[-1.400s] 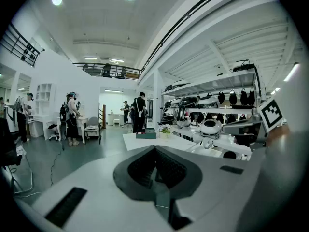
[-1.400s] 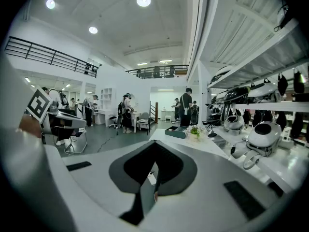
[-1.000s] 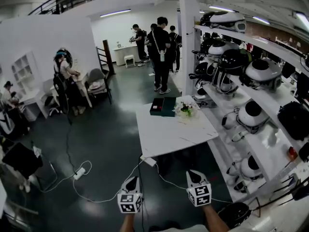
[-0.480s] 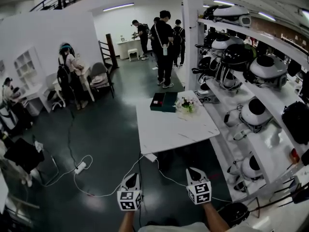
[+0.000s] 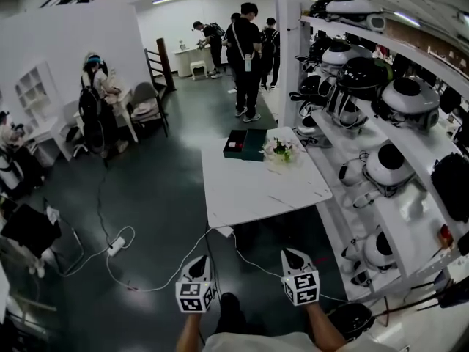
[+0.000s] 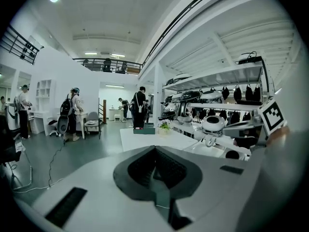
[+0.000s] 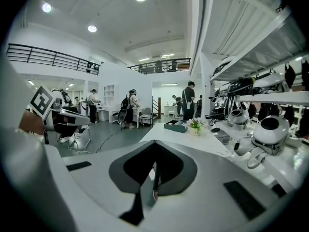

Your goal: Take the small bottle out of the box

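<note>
A dark green box (image 5: 245, 144) lies at the far end of a white table (image 5: 256, 193), beside a small bunch of flowers (image 5: 281, 149). No small bottle can be made out at this distance. My left gripper (image 5: 199, 263) and right gripper (image 5: 292, 256) hang low over the dark floor, well short of the table's near edge. Both are shut, with nothing between the jaws. The box is a small dark shape far ahead in the left gripper view (image 6: 144, 130) and in the right gripper view (image 7: 175, 125).
Shelves (image 5: 381, 160) holding several round white and black robot parts run along the table's right side. Cables and a power strip (image 5: 117, 246) lie on the floor to the left. People stand beyond the table (image 5: 245, 50) and at a desk (image 5: 95, 108) to the left.
The view has shifted slightly toward the table, and a shoe now shows between the grippers at the bottom edge. Both grippers stay shut and level.
</note>
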The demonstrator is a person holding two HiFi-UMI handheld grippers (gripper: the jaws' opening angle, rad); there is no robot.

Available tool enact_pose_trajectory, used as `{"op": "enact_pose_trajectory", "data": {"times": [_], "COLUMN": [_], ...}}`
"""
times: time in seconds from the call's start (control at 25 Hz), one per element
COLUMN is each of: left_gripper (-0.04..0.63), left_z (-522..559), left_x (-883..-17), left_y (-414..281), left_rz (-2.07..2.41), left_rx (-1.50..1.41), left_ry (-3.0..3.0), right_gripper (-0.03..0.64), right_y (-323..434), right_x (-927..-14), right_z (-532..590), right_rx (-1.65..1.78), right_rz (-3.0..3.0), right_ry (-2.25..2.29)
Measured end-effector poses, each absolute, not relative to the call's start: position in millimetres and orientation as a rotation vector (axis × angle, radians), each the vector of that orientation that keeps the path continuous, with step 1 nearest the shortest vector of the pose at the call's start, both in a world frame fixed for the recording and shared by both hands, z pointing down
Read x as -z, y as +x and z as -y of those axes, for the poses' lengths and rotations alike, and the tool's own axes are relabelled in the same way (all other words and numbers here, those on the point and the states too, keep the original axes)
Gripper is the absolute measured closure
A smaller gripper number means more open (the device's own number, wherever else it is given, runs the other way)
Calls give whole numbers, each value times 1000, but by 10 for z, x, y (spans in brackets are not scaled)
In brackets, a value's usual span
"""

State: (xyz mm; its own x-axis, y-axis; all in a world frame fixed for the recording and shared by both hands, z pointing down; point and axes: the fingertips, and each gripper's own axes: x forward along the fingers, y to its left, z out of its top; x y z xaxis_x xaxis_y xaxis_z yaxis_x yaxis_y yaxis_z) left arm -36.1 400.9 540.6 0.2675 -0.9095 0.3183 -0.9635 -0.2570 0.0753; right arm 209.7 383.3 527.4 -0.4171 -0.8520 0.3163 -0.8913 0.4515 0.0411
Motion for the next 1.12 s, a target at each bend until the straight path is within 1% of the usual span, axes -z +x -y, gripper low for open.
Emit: {"op": "enact_pose_trajectory", "data": {"times": [0.24,0.44,0.92,1.12], "left_gripper": [577,577,577,577], "left_z": [-3616,-3088,-1623,-1067], "left_x": [-5504,-5580,-5397,-5358], "left_y": [-446,-570,-1222,-1369], "left_rz": [1707,1679,1642,1623], "left_rx": [-302,-304,-266,-242], "left_ry": [2284,2307,2346,2379], "right_gripper": [597,597,597,597], "right_y": [1984,1823,1126,932], "right_x": [-5329,-5350,-5134,-5080], "right_z": [-3478,-2992,-1667,-1191], "right_rx": [-193,-175,-117,-85], "right_rz": [2391,2366,2330,2319], "right_ry": [1497,1513,1503,1513]}}
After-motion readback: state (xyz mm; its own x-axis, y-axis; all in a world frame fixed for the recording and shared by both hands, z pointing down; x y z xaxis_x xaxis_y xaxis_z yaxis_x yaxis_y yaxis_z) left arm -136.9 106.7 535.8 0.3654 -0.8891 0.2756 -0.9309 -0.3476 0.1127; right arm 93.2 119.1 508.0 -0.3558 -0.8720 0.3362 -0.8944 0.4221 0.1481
